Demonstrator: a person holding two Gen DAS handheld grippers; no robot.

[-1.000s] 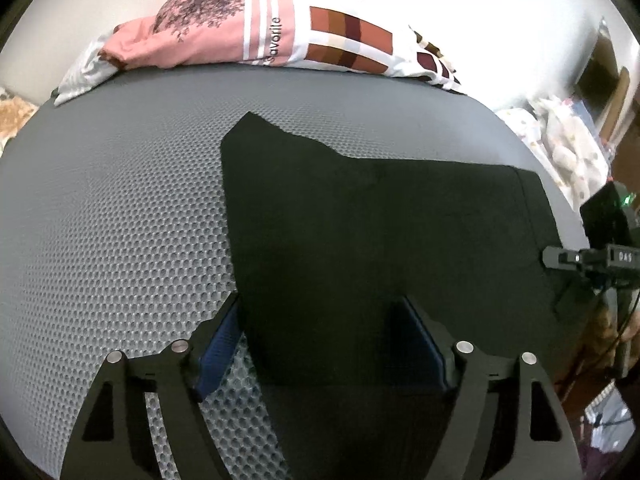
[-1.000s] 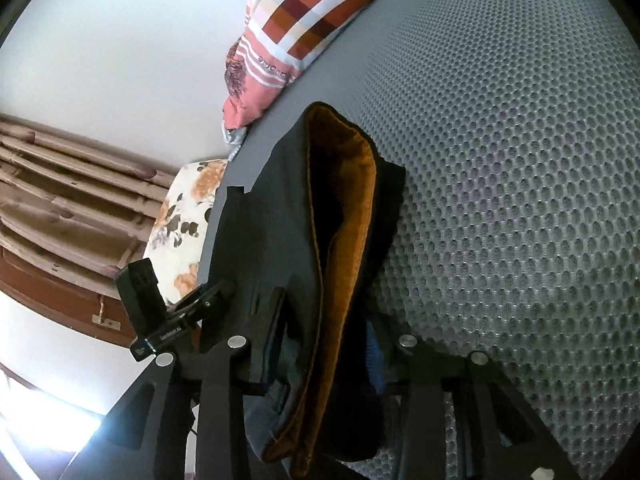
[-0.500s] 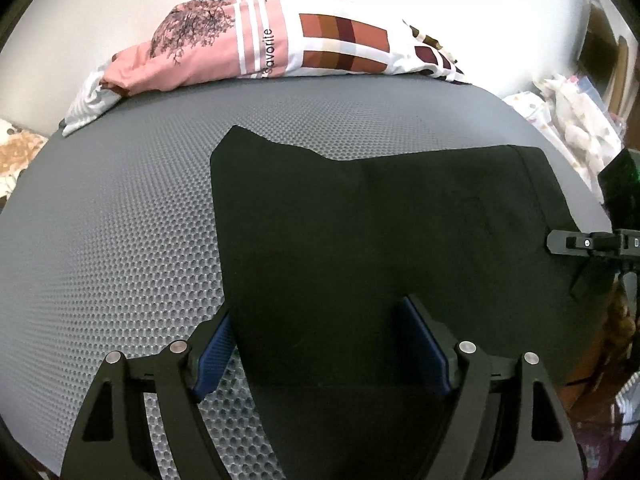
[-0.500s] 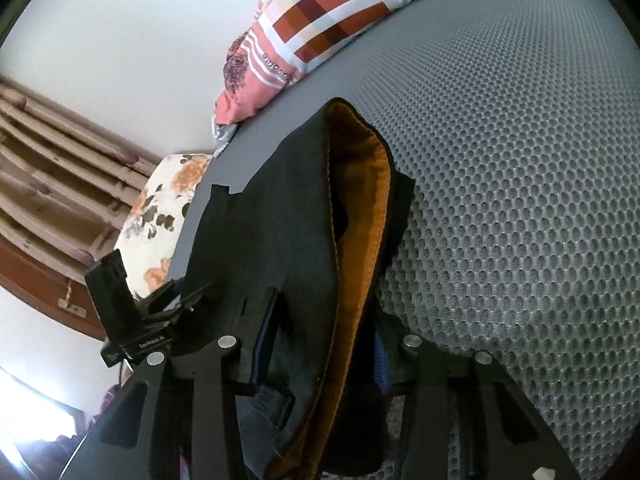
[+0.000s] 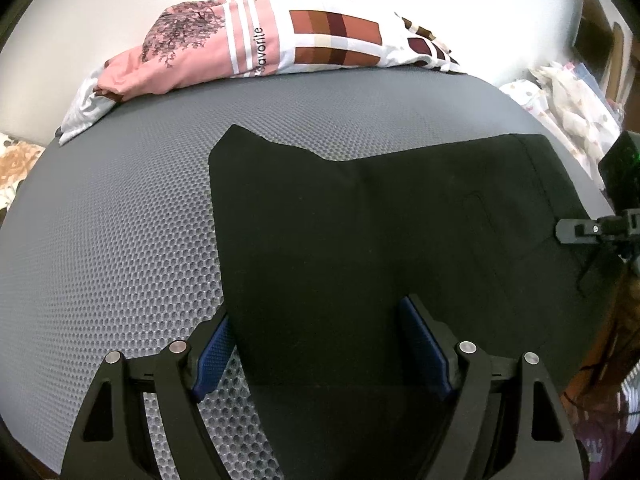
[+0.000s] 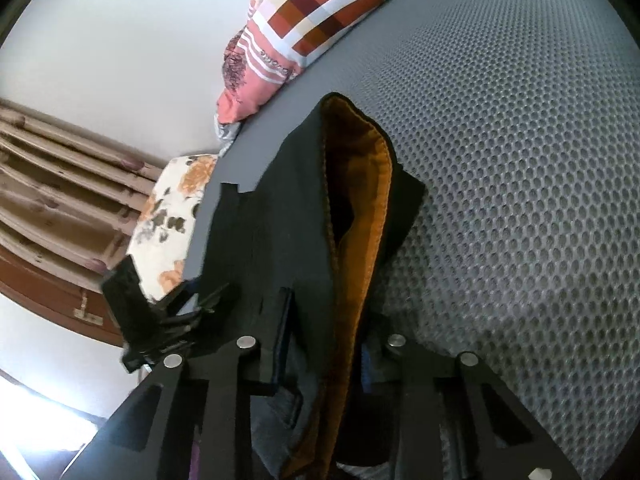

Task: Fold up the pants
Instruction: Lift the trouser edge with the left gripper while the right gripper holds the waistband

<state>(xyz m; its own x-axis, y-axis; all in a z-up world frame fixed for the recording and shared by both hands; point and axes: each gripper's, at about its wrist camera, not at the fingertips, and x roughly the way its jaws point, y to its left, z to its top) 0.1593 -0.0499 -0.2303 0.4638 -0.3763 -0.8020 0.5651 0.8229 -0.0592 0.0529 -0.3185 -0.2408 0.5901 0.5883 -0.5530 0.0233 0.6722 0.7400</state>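
Black pants lie spread flat on the grey mesh bed. My left gripper hovers over their near edge with its jaws wide. One blue pad sits just outside the left hem and the other rests over the cloth, so it is open. At the right end, my right gripper has the bunched waistband, with its orange lining showing, between its fingers. Its jaws are closing and the cloth fills the gap between them. The waist end stands raised off the bed.
A pink and checked pillow lies along the far edge by the white wall. A floral cushion and wooden slats are off the bed's end. Pale bedding is heaped beyond the right edge.
The right gripper's fingers have drawn closer together on the waistband. The left gripper has rolled slightly over the hem but stays in place, and the pants lie as before.
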